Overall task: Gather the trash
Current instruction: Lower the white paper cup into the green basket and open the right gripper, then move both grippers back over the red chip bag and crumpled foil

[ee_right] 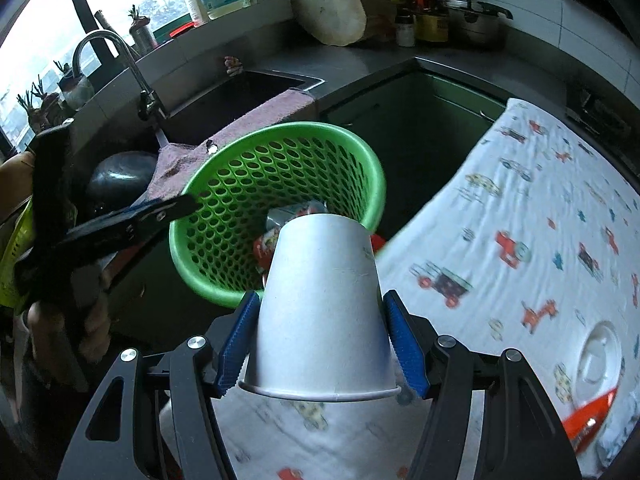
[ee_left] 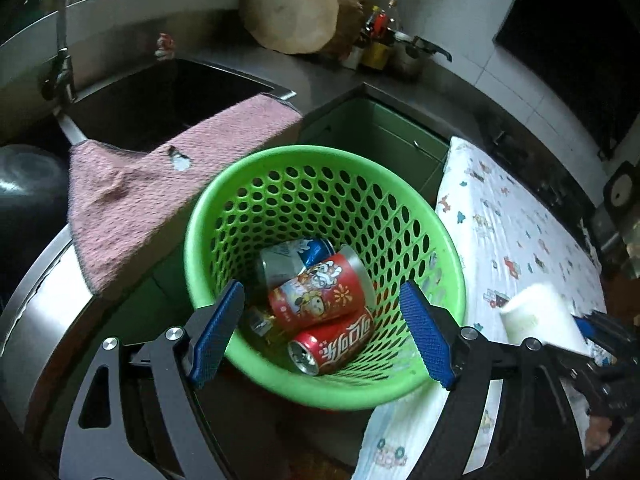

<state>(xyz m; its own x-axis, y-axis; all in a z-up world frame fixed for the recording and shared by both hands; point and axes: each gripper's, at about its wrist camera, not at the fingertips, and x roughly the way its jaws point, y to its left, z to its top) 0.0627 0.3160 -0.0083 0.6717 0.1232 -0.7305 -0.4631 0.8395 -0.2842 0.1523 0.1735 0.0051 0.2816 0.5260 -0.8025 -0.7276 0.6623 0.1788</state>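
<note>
Two wrist cameras, both looking steeply down over their own jaws.
The left view sits close above the green basket (ee_left: 324, 264); the right view looks from further right, over the patterned cloth (ee_right: 520, 208); both share the basket, the sink (ee_left: 168, 100) and the cloth.

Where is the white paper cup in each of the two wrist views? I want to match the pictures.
Left wrist view: the cup is at the right edge, above the printed cloth, held in the right claw.
Right wrist view: the cup fills the lower middle, upside down, clamped in the right claw.
Shared landmark: the green basket.
</note>
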